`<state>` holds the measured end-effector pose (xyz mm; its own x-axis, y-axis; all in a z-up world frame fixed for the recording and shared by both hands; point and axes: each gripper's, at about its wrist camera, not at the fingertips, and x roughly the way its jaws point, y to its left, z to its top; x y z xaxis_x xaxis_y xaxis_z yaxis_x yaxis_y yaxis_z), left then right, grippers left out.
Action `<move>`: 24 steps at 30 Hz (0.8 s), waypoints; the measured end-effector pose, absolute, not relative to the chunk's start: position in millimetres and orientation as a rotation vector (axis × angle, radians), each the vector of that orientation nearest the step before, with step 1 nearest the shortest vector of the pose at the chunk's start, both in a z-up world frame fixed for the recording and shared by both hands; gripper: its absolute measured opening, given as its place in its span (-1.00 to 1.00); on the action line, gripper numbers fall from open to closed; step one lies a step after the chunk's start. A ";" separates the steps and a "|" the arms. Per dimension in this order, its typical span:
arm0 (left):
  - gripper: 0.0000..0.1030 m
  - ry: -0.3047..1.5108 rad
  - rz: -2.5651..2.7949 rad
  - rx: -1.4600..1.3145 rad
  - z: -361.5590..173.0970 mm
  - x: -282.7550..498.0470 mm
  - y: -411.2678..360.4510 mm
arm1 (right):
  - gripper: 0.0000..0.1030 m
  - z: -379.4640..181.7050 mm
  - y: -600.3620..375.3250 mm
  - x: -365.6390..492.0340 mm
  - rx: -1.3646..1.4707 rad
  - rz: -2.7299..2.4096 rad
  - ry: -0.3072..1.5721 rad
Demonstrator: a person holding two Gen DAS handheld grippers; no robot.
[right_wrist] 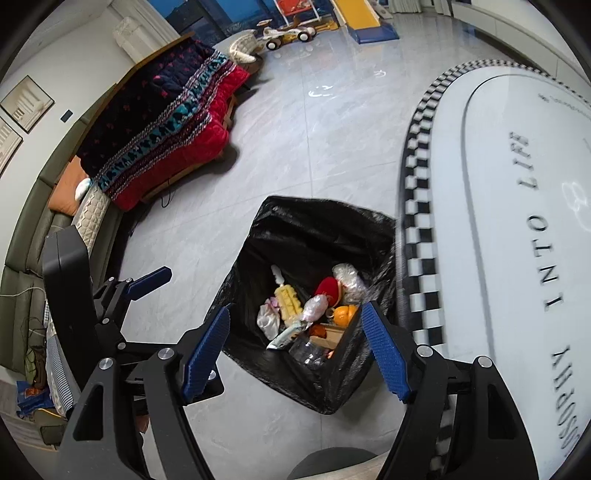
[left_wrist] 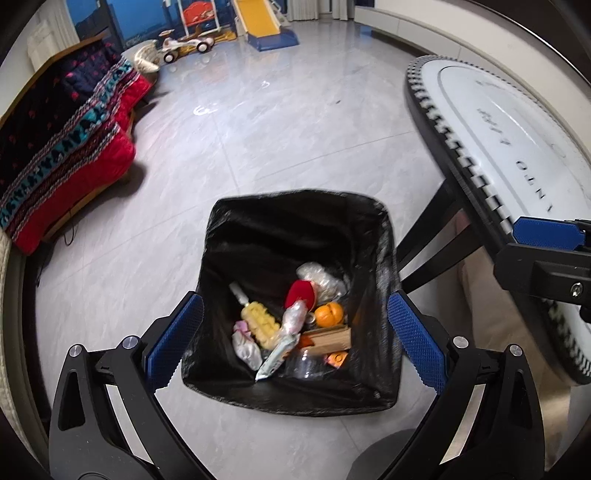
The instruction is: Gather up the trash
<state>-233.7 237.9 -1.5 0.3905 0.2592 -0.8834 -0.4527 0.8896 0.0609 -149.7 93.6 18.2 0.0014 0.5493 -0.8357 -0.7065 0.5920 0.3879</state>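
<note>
A bin lined with a black bag (left_wrist: pixel 295 221) stands on the grey tiled floor; it also shows in the right wrist view (right_wrist: pixel 314 225). Inside lie several pieces of trash: an orange (left_wrist: pixel 328 314), a red piece (left_wrist: pixel 301 291), a yellow textured item (left_wrist: pixel 260 323), clear crumpled plastic (left_wrist: pixel 319 277), a wrapper (left_wrist: pixel 275 358) and a brown box (left_wrist: pixel 328 338). My left gripper (left_wrist: pixel 295 336) is open and empty, held above the bin. My right gripper (right_wrist: pixel 295 343) is open and empty above the bin's near side. The left gripper (right_wrist: pixel 147 284) also shows at the left of the right wrist view.
A white table with a checkered rim (left_wrist: pixel 498 147) stands right of the bin (right_wrist: pixel 517 221). A sofa with a red and dark blanket (left_wrist: pixel 66 147) is at the left (right_wrist: pixel 166 122). A toy car (left_wrist: pixel 188 46) and a slide (left_wrist: pixel 258 22) stand at the far end.
</note>
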 end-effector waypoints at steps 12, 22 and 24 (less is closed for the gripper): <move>0.88 1.015 0.240 -0.046 40.9 -137.0 134.2 | 0.63 48.9 -21.8 -85.8 -0.041 0.765 1.110; 0.88 0.988 0.023 0.049 42.5 -63.6 28.3 | 0.65 36.5 -148.1 -34.8 0.113 0.505 1.101; 0.88 0.989 -0.005 0.049 39.0 -52.7 12.4 | 0.65 30.7 -171.2 -29.0 0.129 0.447 1.099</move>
